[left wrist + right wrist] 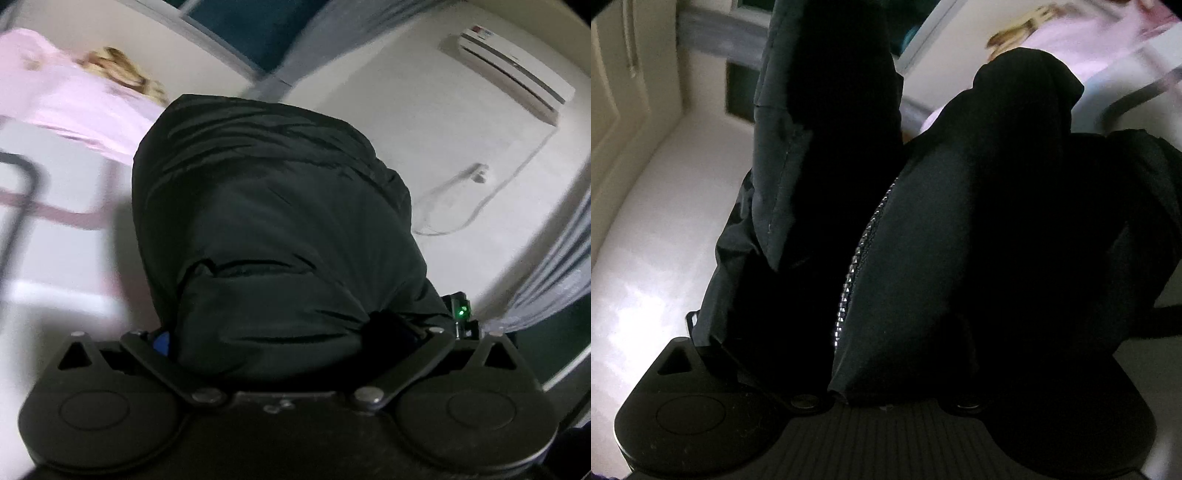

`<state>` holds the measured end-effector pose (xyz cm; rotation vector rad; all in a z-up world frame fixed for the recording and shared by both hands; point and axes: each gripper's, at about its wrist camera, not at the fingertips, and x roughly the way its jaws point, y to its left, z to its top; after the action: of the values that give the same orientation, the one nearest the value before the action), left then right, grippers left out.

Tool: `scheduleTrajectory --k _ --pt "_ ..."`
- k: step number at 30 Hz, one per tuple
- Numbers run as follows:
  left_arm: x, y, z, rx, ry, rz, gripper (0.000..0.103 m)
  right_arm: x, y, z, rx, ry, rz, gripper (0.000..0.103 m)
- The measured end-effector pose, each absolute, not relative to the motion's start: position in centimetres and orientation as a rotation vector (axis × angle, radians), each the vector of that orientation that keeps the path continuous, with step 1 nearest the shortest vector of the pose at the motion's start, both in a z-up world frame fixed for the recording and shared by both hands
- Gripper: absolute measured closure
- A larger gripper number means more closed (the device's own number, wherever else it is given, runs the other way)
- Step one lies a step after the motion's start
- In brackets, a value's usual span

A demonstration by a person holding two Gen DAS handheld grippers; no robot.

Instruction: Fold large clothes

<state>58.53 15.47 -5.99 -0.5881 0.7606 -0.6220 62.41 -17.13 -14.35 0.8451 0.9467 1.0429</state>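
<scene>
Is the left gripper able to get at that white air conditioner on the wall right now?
Probably not. The black padded jacket bulges across the left gripper, filling the space ahead of it, and the air conditioner sits well beyond, apart from it on the wall.

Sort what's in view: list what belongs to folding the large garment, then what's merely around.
Belongs to the job:
- black padded jacket, bunched over both cameras
- its zipper
- left tongs, buried in the fabric
- right tongs, likewise covered

Just around:
- wall air conditioner
- its white cable
- pink cloth
- grey curtain
- window
</scene>
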Motion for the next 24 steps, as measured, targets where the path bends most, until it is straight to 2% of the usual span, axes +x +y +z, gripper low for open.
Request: scheduleTrajectory --k 3,6,7,13,16,17,18,19,20,21,22,24 --pt "56.4 20.4 -7.8 -0.575 0.801 -0.539 0.0 61.5 -10.6 -17.2 0.851 1.011 1.065 0.003" --pt "55.7 22.9 -12.5 -0.513 0.932 -0.386 0.0 60.7 -5.4 -23.8 0.829 1.172 0.954 0.006" --pt "55.3 23.7 -14.3 -0.523 0.944 -0.357 0.0 59.8 -4.9 -24.3 0.787 1.109 0.941 0.007" --pt "55.1 23.4 -14.3 -0.519 0.898 -0.35 0.001 58.0 -6.9 -23.9 0.715 1.108 0.798 0.005" --pt "54.1 23.3 -12.2 -0.441 0.866 -0.339 0.012 56.3 -11.0 -21.6 0.621 1.045 0.664 0.006" --pt "53.1 23.6 -10.9 -0.407 0.837 -0.333 0.018 56.2 -11.5 -19.8 0.591 0.987 0.634 0.006" --pt "52.3 23.9 -9.7 -0.39 0.805 -0.325 0.019 55.9 -12.0 -17.8 0.546 0.912 0.604 0.006" --pt "51.8 24.8 -8.6 -0.38 0.775 -0.327 0.025 56.0 -11.7 -16.1 0.51 0.868 0.588 0.01" --pt "51.8 24.8 -7.6 -0.363 0.744 -0.335 0.028 55.8 -11.3 -14.3 0.487 0.833 0.584 0.02" --pt "52.0 24.6 -6.9 -0.348 0.733 -0.34 0.028 56.0 -10.1 -12.9 0.464 0.811 0.592 0.042" --pt "52.1 23.9 -6.3 -0.331 0.739 -0.367 0.028 56.0 -8.2 -11.9 0.422 0.796 0.597 0.05" --pt "51.9 22.2 -6.1 -0.279 0.767 -0.431 0.028 57.3 -5.4 -10.1 0.344 0.771 0.657 0.054"
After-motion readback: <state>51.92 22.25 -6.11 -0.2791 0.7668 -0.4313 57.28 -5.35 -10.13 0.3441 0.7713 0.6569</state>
